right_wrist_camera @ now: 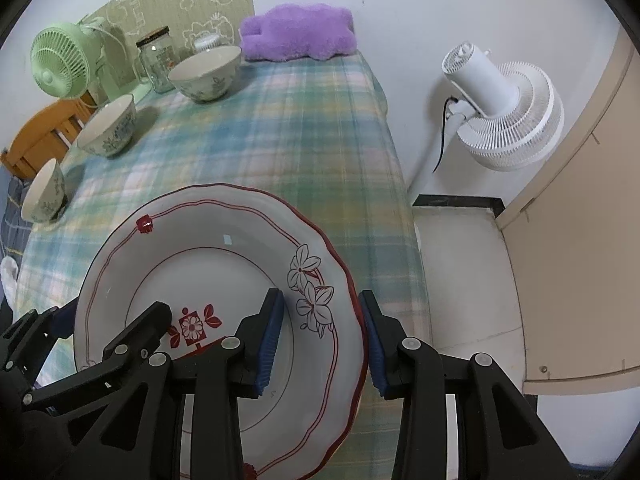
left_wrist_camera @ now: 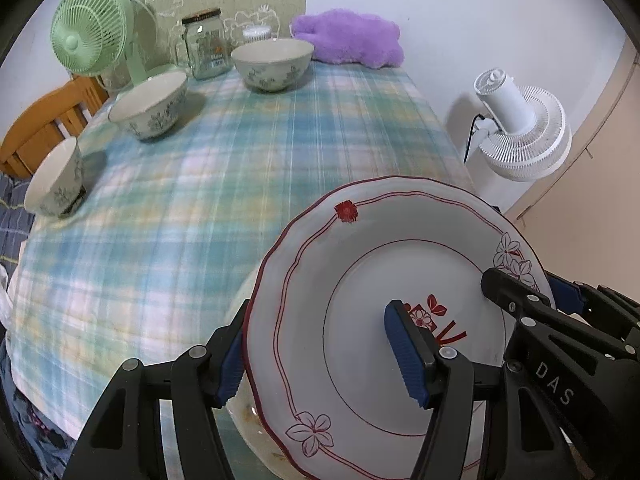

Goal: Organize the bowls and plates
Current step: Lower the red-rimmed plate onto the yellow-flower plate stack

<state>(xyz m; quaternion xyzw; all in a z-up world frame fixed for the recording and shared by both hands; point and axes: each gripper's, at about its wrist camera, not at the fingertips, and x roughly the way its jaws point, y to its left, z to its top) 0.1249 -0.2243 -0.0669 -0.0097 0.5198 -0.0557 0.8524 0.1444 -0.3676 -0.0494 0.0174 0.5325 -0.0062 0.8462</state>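
Plate [left_wrist_camera: 400, 320]: white, red scalloped trim, flower prints; held over the near right part of the worktop [left_wrist_camera: 200, 200], carried between both grippers.
Under it: another dish [left_wrist_camera: 248, 420] shows below its near edge in the left view; I cannot tell whether they touch.
Left gripper [left_wrist_camera: 320, 352]: jaws pinching the plate's left rim, one pad under, one on the upper face.
Right gripper [right_wrist_camera: 322, 344]: jaws pinching the right rim the same way, straddling the edge by the twin flowers.
Bowls: three in a row at the far left, large [left_wrist_camera: 272, 62], middle [left_wrist_camera: 150, 104], small [left_wrist_camera: 54, 178], well apart from the plate.
Step, as I judge it: carrying the plate toward its stack.
Doing it well: keep both hands level with each other so the plate does not twist in the pads; lower flat, centred on the dish beneath; release only once it rests.
Risk: ceramic slipping on a rim-only hold.
Heading: face up, tilted, far edge higher than the near one.
Long axis: none, it is round; the grip line runs left to right across it.
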